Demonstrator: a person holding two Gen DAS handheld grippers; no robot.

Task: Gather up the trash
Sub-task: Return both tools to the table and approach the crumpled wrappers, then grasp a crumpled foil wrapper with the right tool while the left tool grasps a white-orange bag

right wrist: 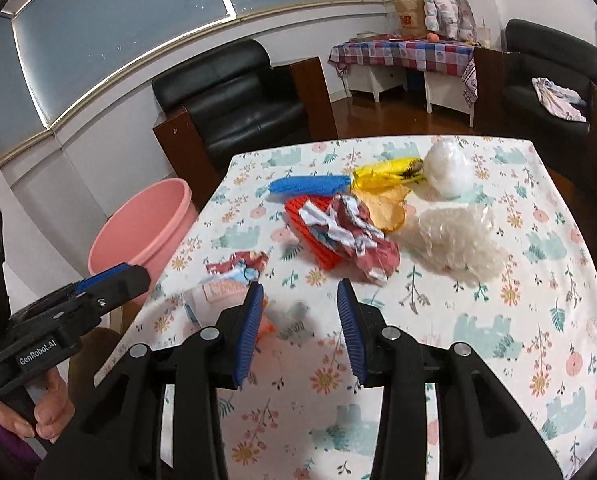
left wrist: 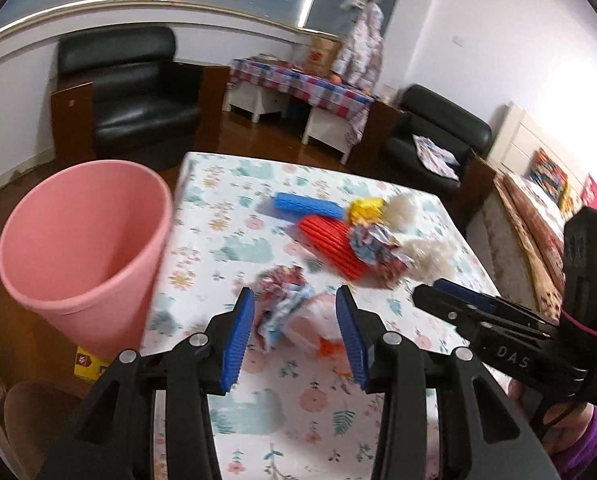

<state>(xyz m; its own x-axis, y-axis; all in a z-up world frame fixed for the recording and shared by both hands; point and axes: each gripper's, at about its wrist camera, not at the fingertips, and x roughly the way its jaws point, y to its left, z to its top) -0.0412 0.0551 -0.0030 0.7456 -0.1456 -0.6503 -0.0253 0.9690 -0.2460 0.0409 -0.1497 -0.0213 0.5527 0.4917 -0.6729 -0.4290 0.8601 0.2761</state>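
Trash is pretty much all on the table yet, so I'd say barely started. It's a loose heap mid-table: blue and red ribbed bits, yellow wrapper, crumpled print paper, bubble wrap, plus a smaller wad near the front edge. The pink bin beside the table looks empty inside. Left gripper gapes wide around that wad, not pinching; right gripper hovers open, nothing in it.
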